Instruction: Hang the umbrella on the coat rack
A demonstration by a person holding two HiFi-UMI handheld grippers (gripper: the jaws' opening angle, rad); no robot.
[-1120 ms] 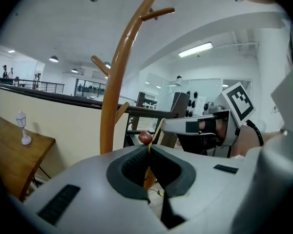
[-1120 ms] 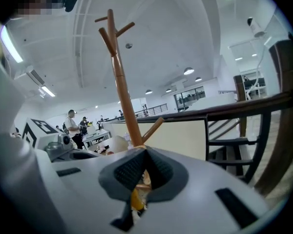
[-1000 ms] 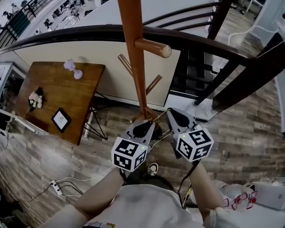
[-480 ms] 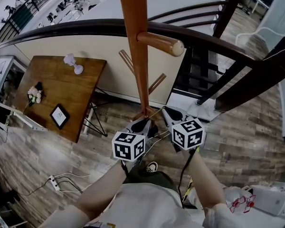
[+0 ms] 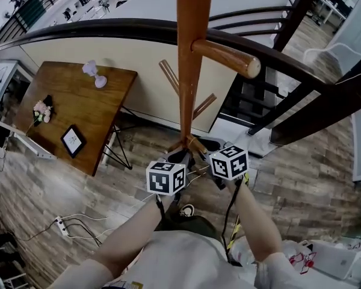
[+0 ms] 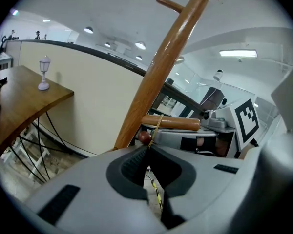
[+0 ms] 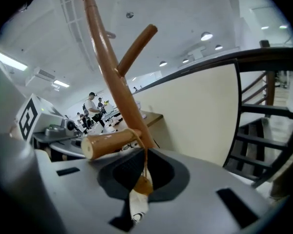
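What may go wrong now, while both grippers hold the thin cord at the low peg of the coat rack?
1. The left gripper and the right gripper both pinch the thin cord passing over the peg; a strong pull might snap it or tip the coat rack.
2. The grippers are very close together, so they may bump when they open.

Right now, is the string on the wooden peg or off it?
On. The string loops over the low peg of the coat rack; both gripper views show it.
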